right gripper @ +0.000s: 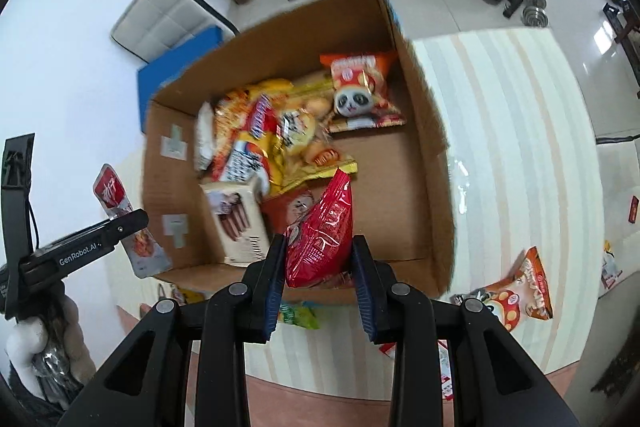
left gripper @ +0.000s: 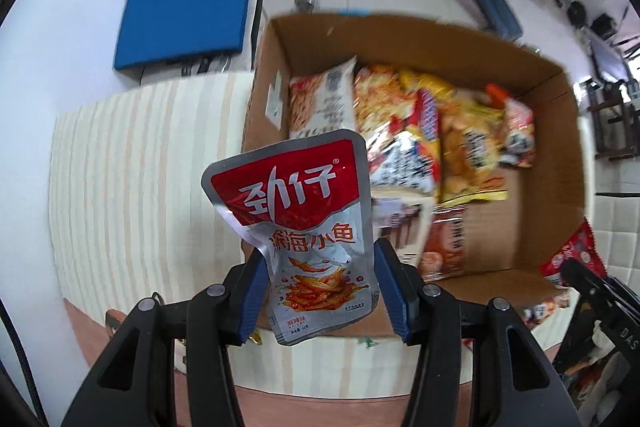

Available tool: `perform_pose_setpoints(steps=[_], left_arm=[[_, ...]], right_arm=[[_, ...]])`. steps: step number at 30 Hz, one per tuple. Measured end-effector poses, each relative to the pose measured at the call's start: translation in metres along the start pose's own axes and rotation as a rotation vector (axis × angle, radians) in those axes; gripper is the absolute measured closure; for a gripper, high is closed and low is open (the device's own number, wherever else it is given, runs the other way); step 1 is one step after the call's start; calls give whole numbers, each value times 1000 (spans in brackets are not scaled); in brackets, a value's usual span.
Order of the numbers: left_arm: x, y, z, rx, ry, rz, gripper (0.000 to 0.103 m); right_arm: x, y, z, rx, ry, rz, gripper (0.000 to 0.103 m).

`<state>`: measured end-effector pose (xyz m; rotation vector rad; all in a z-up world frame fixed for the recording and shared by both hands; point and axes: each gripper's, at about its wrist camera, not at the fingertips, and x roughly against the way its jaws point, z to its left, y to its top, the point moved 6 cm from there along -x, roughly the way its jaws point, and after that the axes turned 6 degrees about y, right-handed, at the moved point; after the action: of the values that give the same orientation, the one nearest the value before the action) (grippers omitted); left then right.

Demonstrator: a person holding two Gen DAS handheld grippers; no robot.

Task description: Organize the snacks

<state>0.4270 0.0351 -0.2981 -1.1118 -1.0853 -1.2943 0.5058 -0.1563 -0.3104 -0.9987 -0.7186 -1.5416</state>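
Pouches look light, soft and slick; we judge the sealed edges the surest hold. Left gripper (left gripper: 320,291) is clamped on one fish pouch (left gripper: 304,227), held at 7 o'clock of the box (left gripper: 472,39). Right gripper (right gripper: 320,275) is clamped on one red packet (right gripper: 324,231) over the box's near wall. One panda bag (right gripper: 516,291) lies on the surface (right gripper: 500,107) at 4 o'clock; a second sits inside the box.
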Motion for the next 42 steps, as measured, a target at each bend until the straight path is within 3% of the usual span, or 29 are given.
perform_pose_setpoints(steps=[7,8,9,10,11,14,17,20,21,25,28,31,35,39,42], left_arm=[[-33,-2,0,-9,10,93,50],[-34,-3,0,-2,5,95,49],[-35,-5,1,9,-18,103,47],[-36,-6,0,12,-32,111,42],[-35,-7,-1,12,-42,110,31],[-26,-11,-1,10,-58,84,28],[-21,-14,-3,11,-69,65,15],[-2,-20,-7,7,-83,8,15],[8,-22,-9,-3,-89,-35,15],[54,-42,-12,-31,14,-265,15],[70,-71,-22,-30,11,-361,15],[63,-105,-34,-35,25,-401,15],[31,-142,-54,-31,29,-373,15],[-19,-169,-65,-16,26,-246,15],[-42,-182,-63,10,12,-177,15]], right_arm=[[-32,4,-3,-10,-36,79,61],[-34,3,-2,-8,-39,85,50],[-35,3,-2,-7,-43,87,30],[-34,4,-2,-2,-46,84,21],[-34,4,-1,2,-51,82,14],[-29,4,3,17,-55,81,14],[-20,3,8,42,-71,65,13],[-6,-2,16,78,-63,33,11],[0,-7,21,104,-48,27,11],[15,-44,32,223,-34,65,11],[13,-82,15,270,-92,98,11],[-4,-116,-19,277,-180,172,11],[-43,-154,-73,241,-251,293,11],[-75,-172,-105,236,-291,360,17],[-92,-179,-115,251,-307,382,15]])
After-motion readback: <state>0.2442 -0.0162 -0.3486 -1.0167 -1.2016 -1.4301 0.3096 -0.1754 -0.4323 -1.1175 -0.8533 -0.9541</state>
